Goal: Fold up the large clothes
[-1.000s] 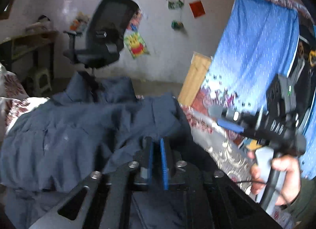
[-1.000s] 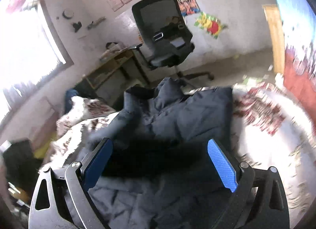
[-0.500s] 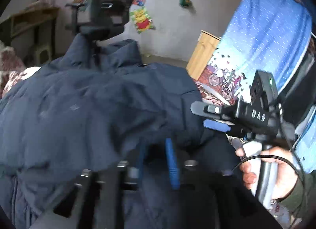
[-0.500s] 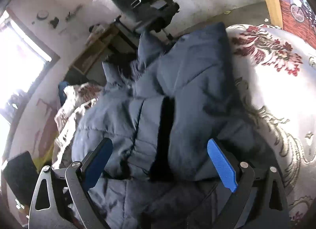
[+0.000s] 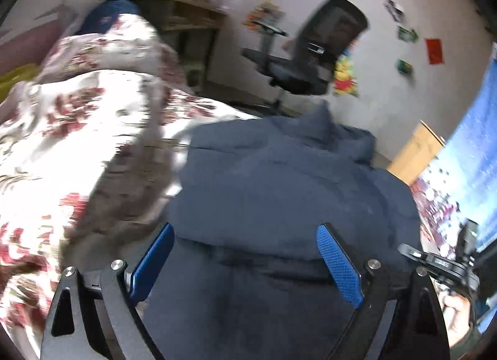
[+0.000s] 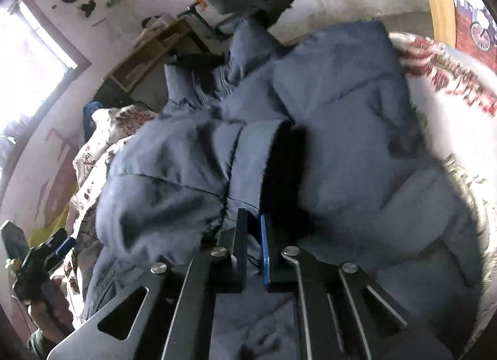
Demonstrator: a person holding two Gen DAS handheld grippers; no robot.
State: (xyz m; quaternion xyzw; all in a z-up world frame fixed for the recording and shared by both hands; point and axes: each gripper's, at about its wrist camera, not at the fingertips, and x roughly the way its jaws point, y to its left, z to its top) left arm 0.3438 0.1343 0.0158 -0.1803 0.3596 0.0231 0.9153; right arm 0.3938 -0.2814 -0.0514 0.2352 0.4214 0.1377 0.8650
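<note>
Jacket point(image 6: 341, 117) fold pinched in right hand-held gripper point(image 6: 254, 229); left hand-held gripper point(image 5: 245, 254) newly wide, empty.

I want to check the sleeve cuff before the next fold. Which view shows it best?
The right wrist view: the jacket's sleeve cuff lies centred just ahead of the right claw. The left wrist view shows only the jacket's folded body, no cuff.

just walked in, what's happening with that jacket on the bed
A person with tongs in each hand is folding a navy puffer jacket on a floral bedspread. The right tongs have just closed, pinching the fabric at a sleeve cuff. The left tongs have just opened wide over the jacket, holding nothing.
</note>
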